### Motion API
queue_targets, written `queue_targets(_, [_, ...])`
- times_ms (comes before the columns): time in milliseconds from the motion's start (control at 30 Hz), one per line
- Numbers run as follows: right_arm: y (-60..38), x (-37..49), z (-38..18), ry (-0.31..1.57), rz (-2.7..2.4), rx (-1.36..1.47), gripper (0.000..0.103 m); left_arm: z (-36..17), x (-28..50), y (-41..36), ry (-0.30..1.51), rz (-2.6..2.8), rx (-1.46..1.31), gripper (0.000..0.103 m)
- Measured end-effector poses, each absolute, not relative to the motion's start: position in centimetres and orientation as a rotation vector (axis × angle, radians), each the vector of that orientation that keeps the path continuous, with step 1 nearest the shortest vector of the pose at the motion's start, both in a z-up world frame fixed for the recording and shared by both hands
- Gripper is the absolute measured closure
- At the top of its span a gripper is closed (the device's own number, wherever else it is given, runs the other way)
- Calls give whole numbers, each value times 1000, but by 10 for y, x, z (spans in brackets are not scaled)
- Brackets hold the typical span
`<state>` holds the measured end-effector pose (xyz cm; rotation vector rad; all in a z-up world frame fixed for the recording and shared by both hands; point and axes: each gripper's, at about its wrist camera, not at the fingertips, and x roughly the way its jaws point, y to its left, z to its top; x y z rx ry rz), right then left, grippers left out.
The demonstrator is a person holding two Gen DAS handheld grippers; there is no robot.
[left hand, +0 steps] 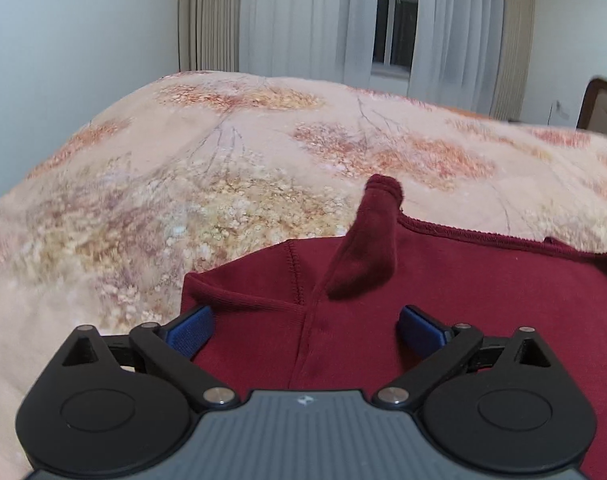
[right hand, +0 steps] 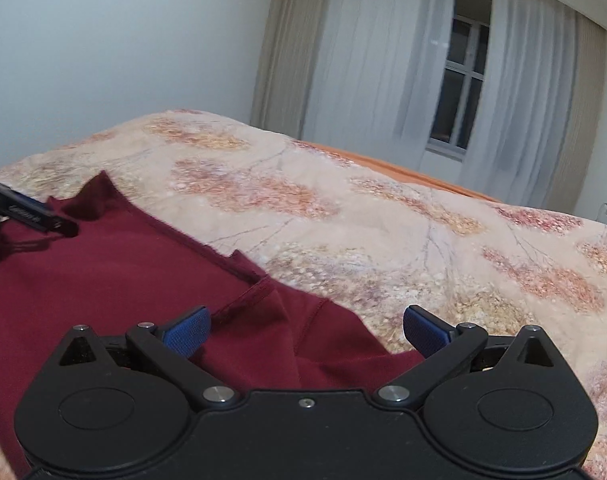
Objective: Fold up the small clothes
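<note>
A dark red garment [left hand: 443,300] lies spread on the bed. In the left wrist view a peak of its cloth [left hand: 367,240] stands up from the near left corner, just beyond my left gripper [left hand: 305,330], which is open with its blue pads [left hand: 191,330] wide apart above the cloth. In the right wrist view the same red garment [right hand: 115,280] fills the lower left, its stitched hem folded at the right corner. My right gripper [right hand: 307,330] hangs open over that corner, nothing pinched between its blue pads [right hand: 425,332]. The left gripper's finger [right hand: 31,214] shows at the far left.
The bed is covered by a floral beige and orange bedspread [left hand: 223,168] with wide room beyond the garment. White walls, sheer curtains and a window [right hand: 459,88] stand behind the bed. A dark wooden headboard [left hand: 603,108] peeks in at the right edge.
</note>
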<state>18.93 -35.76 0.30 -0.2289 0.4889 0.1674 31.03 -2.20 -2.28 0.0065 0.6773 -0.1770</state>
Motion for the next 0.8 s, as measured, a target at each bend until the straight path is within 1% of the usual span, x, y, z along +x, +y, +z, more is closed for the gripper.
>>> queue_targets(167, [-336, 177, -19, 503, 166, -429, 1, -27, 305, -28, 647, -163, 46, 1])
queue_targets(233, [-333, 179, -24, 473, 104, -462, 1, -27, 305, -30, 648, -160, 56, 1])
queue_targets(400, [-366, 198, -14, 423, -182, -255, 1, -29, 304, -29, 643, -168, 41, 1])
queue_targets(500, [-395, 207, -17, 462, -374, -160, 1, -30, 304, -27, 639, -173, 33, 1])
queue_targets(567, [-408, 208, -22, 501, -407, -118, 1, -31, 303, -26, 636, -174, 30, 1])
queue_targets(633, [-414, 200, -25, 495, -404, -95, 1, -31, 303, -26, 635, -175, 31, 1])
queue_targets(800, [-397, 179, -15, 400, -364, -132, 1, -32, 303, -25, 633, -176, 32, 1])
